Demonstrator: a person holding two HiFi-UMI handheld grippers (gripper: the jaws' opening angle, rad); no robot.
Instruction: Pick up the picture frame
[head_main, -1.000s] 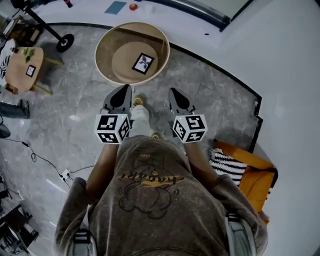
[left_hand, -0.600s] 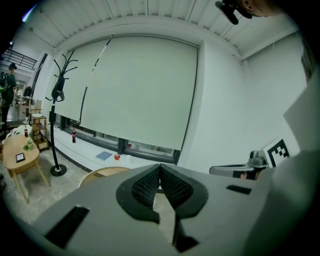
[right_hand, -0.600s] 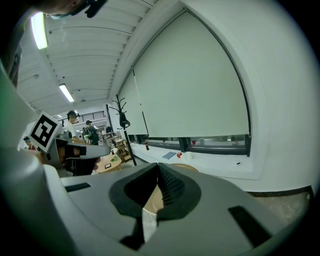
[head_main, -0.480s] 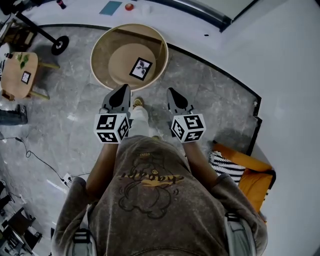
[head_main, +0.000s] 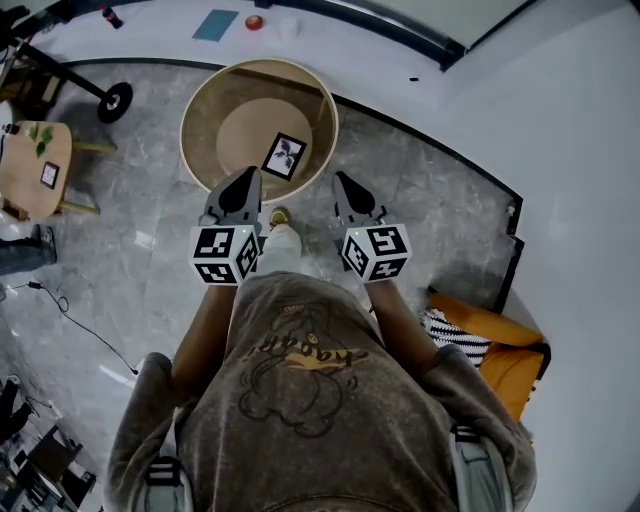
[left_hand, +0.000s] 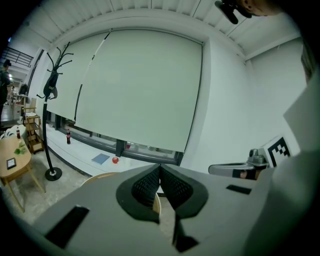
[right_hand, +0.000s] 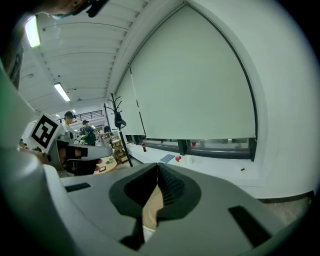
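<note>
Picture frame (head_main: 285, 156) and both grippers are apart. The left gripper (head_main: 248, 176) has its jaws pressed together with nothing between them, and its own view shows the ribbed black pads (left_hand: 150, 182) meeting at the tips. The right gripper (head_main: 341, 181) is likewise closed and empty, its pads (right_hand: 170, 184) touching at the front. The two grippers are held side by side in front of the person's brown sweatshirt (head_main: 300, 400), each carrying one cube with black-and-white square markers, and both point toward the round tan bench with a pale raised rim (head_main: 192, 105). In the head view the left tips lie over the near rim of that bench and the right tips sit just beside it. The one frame on this bench is a small black-edged rectangle with a white mat and a dark leafy print. It lies flat and face up on the lighter inner disc, beyond and between the two sets of tips. Its long axis runs roughly away from the person, with the far end leaning a little to the right, so it sits skewed to the rim. I cannot tell whether the disc is the top surface or a lower level. Well off to the left stands one small wooden side bench (head_main: 25, 185) bearing a second, smaller frame (head_main: 48, 175) and a green sprig. On the white ledge beyond are one blue sheet (head_main: 215, 25) and one red ball (head_main: 254, 22). To the right, on the grey stone floor (head_main: 420, 215), sits an orange cushion (head_main: 505, 355) with a black-and-white striped cloth (head_main: 455, 330).
</note>
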